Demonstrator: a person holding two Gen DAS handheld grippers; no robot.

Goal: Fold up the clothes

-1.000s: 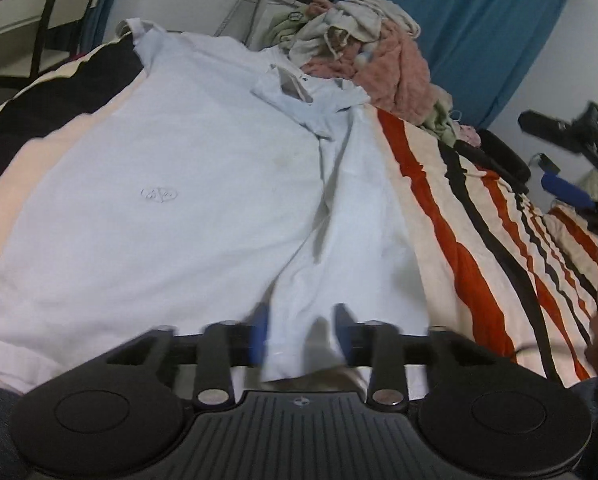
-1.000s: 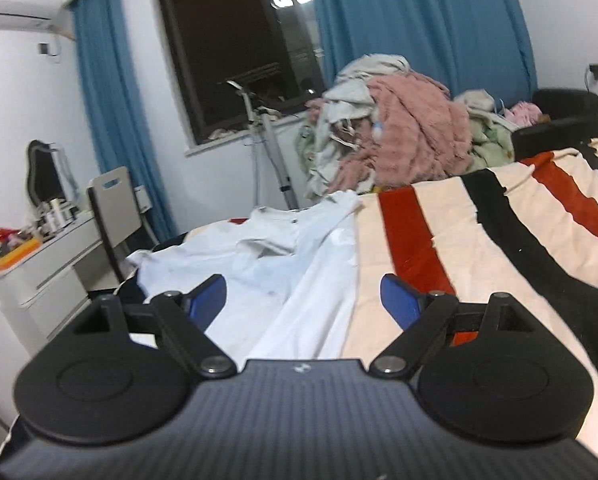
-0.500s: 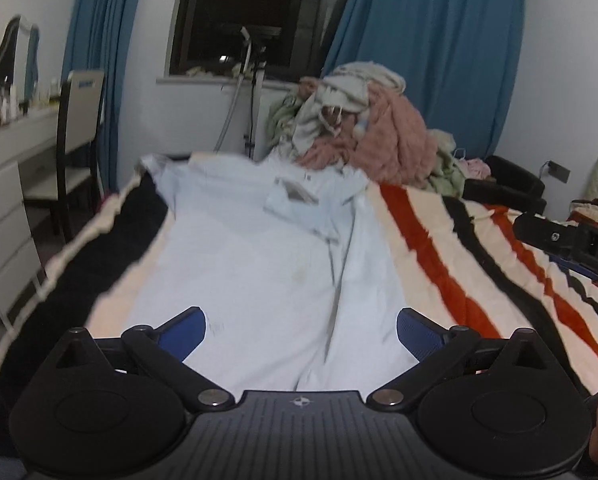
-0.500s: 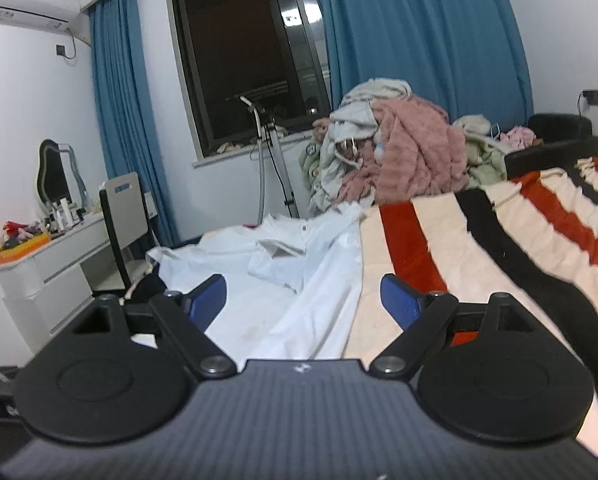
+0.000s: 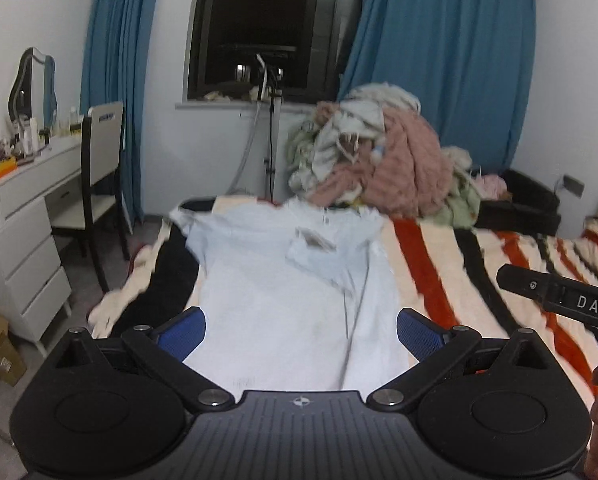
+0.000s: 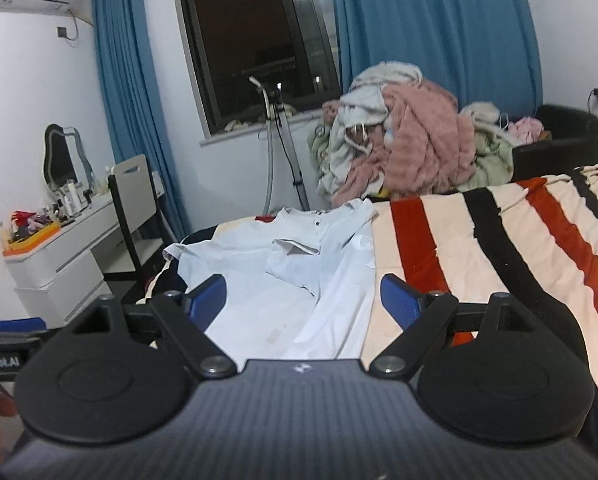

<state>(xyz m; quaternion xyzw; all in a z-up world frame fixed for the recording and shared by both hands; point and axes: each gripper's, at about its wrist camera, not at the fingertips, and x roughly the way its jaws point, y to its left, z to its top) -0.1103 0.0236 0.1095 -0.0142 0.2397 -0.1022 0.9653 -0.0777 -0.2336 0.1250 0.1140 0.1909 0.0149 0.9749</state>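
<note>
From my left wrist camera, my left claw [image 5: 301, 330] stands with its blue pads spread as wide as they go and nothing between them; its jaws have just been opening. Directly ahead and below lies the pale blue shirt [image 5: 283, 280], spread flat on the striped bed [image 5: 431, 276], hem nearest me and collar farthest, so its long axis runs straight away from the claw. One side panel is folded in over the shirt's right half. Right of the shirt the bed is bare stripes; beyond its collar sits a heap of clothes [image 5: 379, 160]. From my right wrist camera, my right claw [image 6: 303, 298] is also parted wide and empty, raised above the shirt [image 6: 283, 276], which lies ahead and slightly left of it. I judge the left claw nearer the shirt's unfolded left edge, where the bed drops away.
</note>
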